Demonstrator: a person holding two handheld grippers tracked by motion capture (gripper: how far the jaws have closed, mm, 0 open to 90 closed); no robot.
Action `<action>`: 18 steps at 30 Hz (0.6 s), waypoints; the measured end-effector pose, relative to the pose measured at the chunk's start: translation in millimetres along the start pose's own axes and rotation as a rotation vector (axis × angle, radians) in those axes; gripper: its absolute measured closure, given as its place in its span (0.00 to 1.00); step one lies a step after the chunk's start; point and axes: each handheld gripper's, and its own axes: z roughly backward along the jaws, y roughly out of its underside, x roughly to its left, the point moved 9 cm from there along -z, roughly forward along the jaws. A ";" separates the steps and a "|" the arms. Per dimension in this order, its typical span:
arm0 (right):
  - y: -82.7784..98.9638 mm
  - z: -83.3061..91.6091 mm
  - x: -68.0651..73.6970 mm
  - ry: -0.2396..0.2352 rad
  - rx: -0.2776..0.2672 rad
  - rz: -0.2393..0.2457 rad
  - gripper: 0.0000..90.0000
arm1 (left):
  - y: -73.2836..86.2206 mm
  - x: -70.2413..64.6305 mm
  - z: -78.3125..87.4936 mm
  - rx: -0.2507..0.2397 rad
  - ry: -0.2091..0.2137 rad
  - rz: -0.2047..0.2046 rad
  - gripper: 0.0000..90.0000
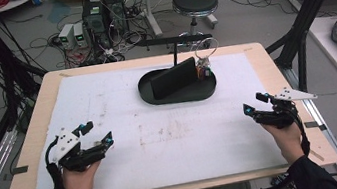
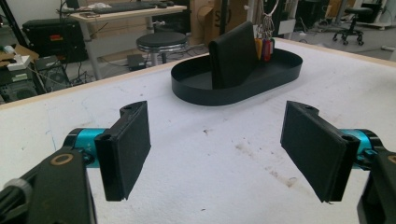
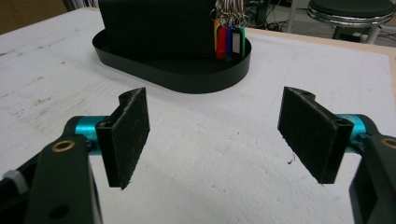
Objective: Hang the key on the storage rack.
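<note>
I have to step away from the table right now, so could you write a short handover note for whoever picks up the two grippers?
Left hand-held gripper: open, nothing between its jaws, low over the white mat near the left front.
Right hand-held gripper: open, holding nothing, low over the mat near the right front.
Things: the black oval tray sits at the far middle of the mat. A black wallet stands upright in it, and a bunch of keys with coloured tags sits at the wallet's right end, ring upward.
Done: wallet and keys are both in the tray.
Left: nothing lies loose on the mat; neither gripper touches the tray.
</note>
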 end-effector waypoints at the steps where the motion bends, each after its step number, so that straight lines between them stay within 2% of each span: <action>1: -0.1 -0.3 -0.2 0.001 0.000 -0.001 0.28 | 0.3 1.0 0.6 0.000 -0.004 0.000 0.27; 11: 0.4 -0.7 0.7 0.013 0.005 0.017 0.27 | 3.1 8.4 1.3 0.009 -0.021 0.006 0.27; 18: 1.0 1.3 -1.2 0.020 0.005 0.017 0.27 | 2.4 8.1 -1.0 0.011 -0.019 0.002 0.27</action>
